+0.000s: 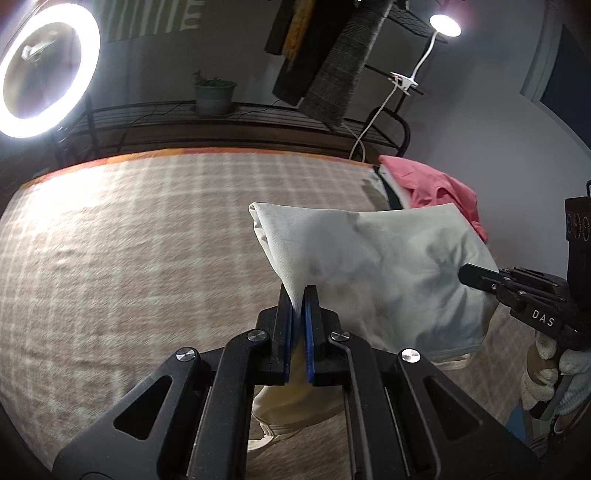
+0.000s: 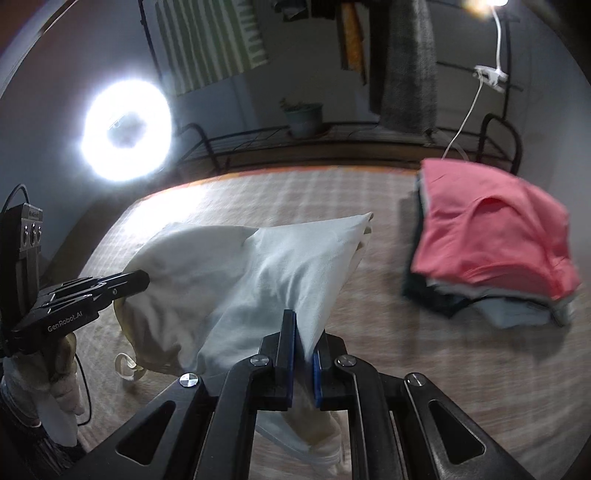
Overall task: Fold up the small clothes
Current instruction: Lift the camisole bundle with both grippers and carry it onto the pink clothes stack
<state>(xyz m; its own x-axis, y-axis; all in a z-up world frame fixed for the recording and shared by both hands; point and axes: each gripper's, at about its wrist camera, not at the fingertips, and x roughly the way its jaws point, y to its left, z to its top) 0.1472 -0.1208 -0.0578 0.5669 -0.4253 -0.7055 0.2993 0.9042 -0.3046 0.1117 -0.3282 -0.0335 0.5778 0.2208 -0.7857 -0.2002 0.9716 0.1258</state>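
Note:
A cream-white small garment (image 1: pixel 373 266) hangs folded between my two grippers above the checked bed cover (image 1: pixel 147 240). My left gripper (image 1: pixel 300 295) is shut on its near edge. My right gripper (image 2: pixel 303 325) is shut on the other side of the same garment (image 2: pixel 266 266). In the left wrist view the right gripper (image 1: pixel 466 275) enters from the right and pinches the cloth. In the right wrist view the left gripper (image 2: pixel 142 278) enters from the left and pinches it. The garment's lower part droops below both grips.
A stack of folded clothes topped by a pink garment (image 2: pixel 491 236) lies at the bed's far right (image 1: pixel 432 188). A lit ring light (image 1: pixel 48 70) stands at the left. Behind the bed are a black metal rack, a potted plant (image 1: pixel 214 94), hanging clothes and a clip lamp (image 1: pixel 445 26).

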